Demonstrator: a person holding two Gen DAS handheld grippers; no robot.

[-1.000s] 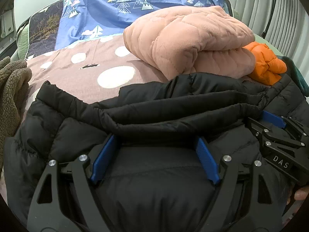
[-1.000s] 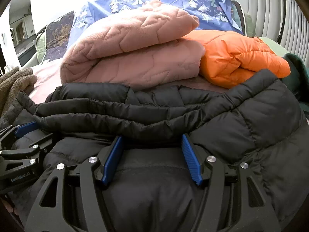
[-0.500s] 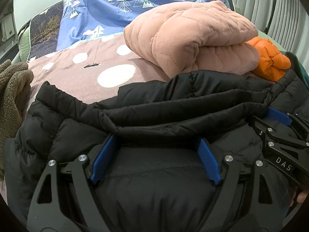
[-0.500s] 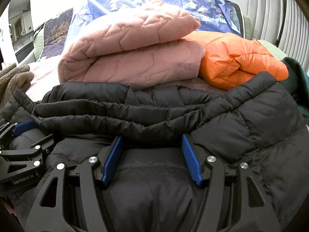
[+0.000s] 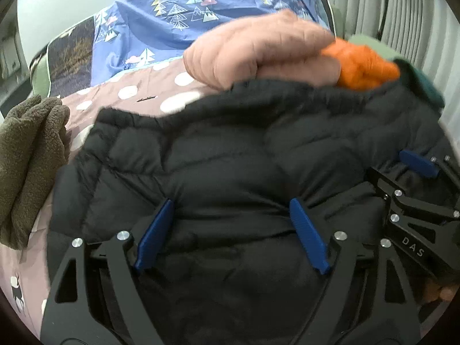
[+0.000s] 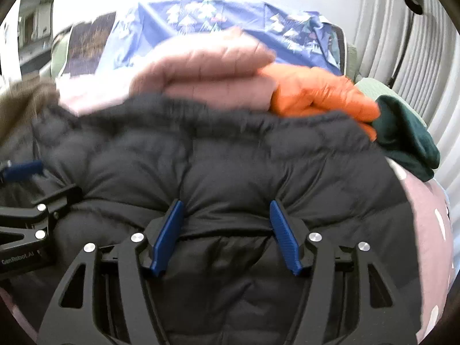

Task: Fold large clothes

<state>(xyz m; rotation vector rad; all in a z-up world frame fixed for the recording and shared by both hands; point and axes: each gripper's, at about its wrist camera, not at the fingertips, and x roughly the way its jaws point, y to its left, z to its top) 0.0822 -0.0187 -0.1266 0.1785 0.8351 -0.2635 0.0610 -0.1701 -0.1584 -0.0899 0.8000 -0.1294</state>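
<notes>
A black puffer jacket (image 5: 230, 149) lies across the bed and fills the lower half of both views. My left gripper (image 5: 231, 201) has a thick bunch of its padding pinched between the blue pads, and the fabric puckers at both fingertips. My right gripper (image 6: 226, 201) pinches the jacket (image 6: 230, 158) the same way, further to the right. Each gripper shows at the edge of the other's view: the right gripper (image 5: 417, 166) and the left gripper (image 6: 23, 169). The jacket's far edge reaches the pink blanket.
Behind the jacket lie a folded pink quilted blanket (image 5: 258, 54) and an orange jacket (image 6: 316, 92). A dark green garment (image 6: 408, 141) sits at the right, an olive fleece (image 5: 28, 158) at the left. The dotted bedsheet (image 5: 129, 92), a blue tree-print cover (image 5: 172, 23) and curtains surround them.
Both grippers have drawn back from the pink blanket with the jacket in them. The ridged folds in front of the fingers have stretched out flatter. Both views are now blurred.
</notes>
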